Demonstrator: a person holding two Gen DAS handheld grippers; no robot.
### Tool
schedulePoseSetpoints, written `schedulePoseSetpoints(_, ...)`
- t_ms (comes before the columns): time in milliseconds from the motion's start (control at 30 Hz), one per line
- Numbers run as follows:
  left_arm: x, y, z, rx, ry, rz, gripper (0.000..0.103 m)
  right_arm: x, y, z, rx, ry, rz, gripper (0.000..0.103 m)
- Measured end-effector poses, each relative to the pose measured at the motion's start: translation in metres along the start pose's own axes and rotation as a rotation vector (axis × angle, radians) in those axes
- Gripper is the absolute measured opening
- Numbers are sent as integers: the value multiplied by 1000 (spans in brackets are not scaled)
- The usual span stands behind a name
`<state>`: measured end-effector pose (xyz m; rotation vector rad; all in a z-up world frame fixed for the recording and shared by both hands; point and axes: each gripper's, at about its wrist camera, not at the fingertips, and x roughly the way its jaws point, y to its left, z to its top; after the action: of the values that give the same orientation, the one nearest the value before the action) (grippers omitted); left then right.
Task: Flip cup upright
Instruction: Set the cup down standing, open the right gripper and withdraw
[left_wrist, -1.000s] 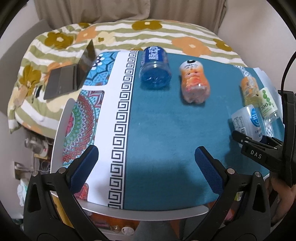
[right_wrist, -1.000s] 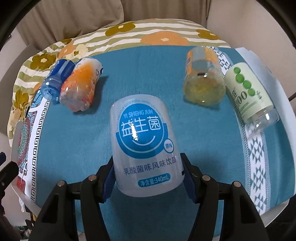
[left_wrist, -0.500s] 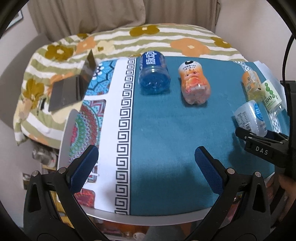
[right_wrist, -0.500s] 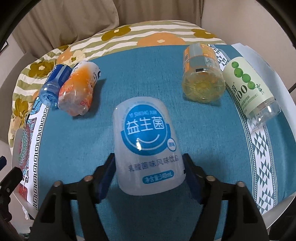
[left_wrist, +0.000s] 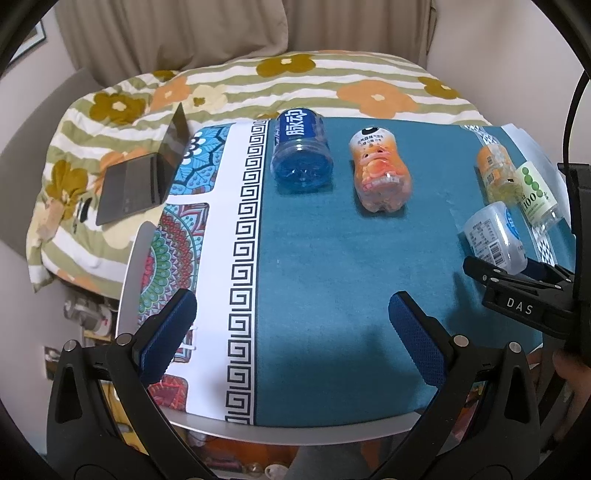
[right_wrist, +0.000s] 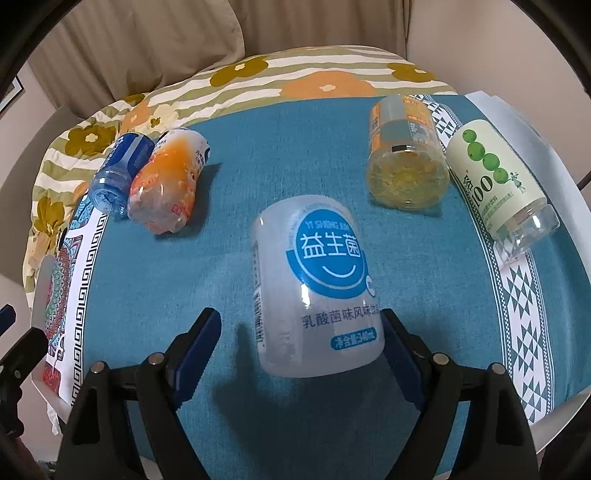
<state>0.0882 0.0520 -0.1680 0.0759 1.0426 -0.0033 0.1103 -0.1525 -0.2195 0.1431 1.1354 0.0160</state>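
Observation:
A frosted white cup with a blue round label (right_wrist: 317, 288) lies on its side on the teal tablecloth, between the fingers of my right gripper (right_wrist: 299, 343). The jaws stand open: a gap shows at the left pad (right_wrist: 195, 343), and the right pad is close to the cup. In the left wrist view the same cup (left_wrist: 495, 236) lies at the far right in front of the right gripper (left_wrist: 517, 280). My left gripper (left_wrist: 291, 336) is open and empty above the table's near edge.
A blue cup (left_wrist: 301, 151) and an orange cup (left_wrist: 380, 173) lie on their sides at the back. A yellow-orange cup (right_wrist: 406, 162) and a green-labelled clear cup (right_wrist: 498, 188) lie at the right. A laptop (left_wrist: 147, 173) rests on the flowered bed beyond the table's left edge.
My right gripper has opened, its left finger now apart from the white cup, which has rolled a little to the right. The left gripper has pulled back and risen slightly.

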Motion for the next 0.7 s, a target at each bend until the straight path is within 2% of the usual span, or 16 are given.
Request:
schedulePoseSetpoints(133, -1, -4, 0, 1, -5, -3, 103, -1, -2, 1, -5, -7, 2, 85)
schedulePoseSetpoints(167, -1, -5, 1, 2, -6, -5, 103, -2, -3, 1, -5, -9, 4, 91)
schedulePoseSetpoints(200, -2, -6, 1, 2, -6, -5, 103, -2, -3, 1, -6, -10, 4, 103)
schedulePoseSetpoints(467, -7, -12, 9, 0, -10, -11, 103, -9, -8, 4, -11, -25, 19, 103)
schedulePoseSetpoints(700, -21, -31, 34, -5, 0, -8, 103, -41, -28, 14, -48, -40, 12, 103)
